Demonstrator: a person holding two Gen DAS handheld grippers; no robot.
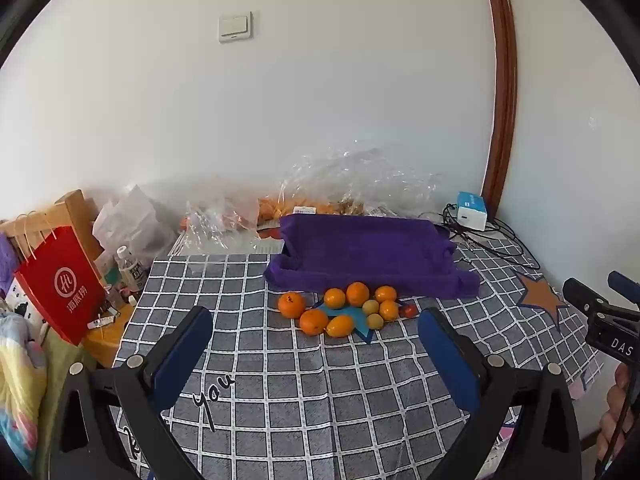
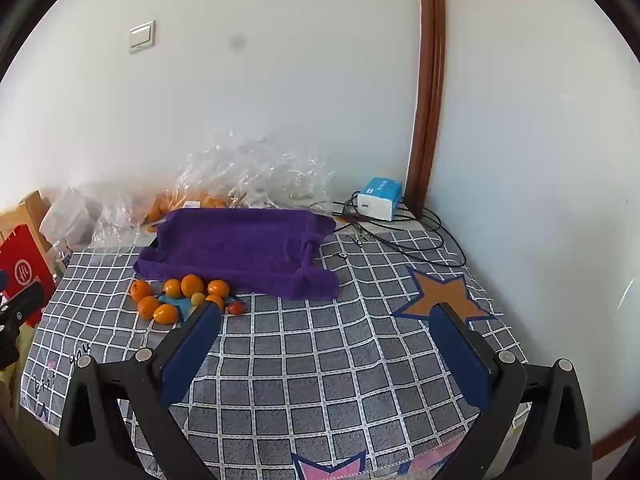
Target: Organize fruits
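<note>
A cluster of several oranges (image 1: pixel 314 321) and small yellow-green fruits (image 1: pixel 370 307) lies on the checked tablecloth (image 1: pixel 280 380), with a small red tomato (image 1: pixel 409 311) at its right end. Just behind it stands a tray draped in a purple towel (image 1: pixel 368 254). My left gripper (image 1: pixel 316 338) is open and empty, above the cloth in front of the fruit. My right gripper (image 2: pixel 326 324) is open and empty, to the right of the cluster (image 2: pixel 166 314); the purple tray (image 2: pixel 240 246) and tomato (image 2: pixel 236 308) also show in the right wrist view.
Clear plastic bags with more oranges (image 1: pixel 280 210) lie against the wall behind the tray. A white and blue charger box (image 1: pixel 472 210) with black cables sits at the back right. A red paper bag (image 1: pixel 60 284) and bottles stand off the table's left edge.
</note>
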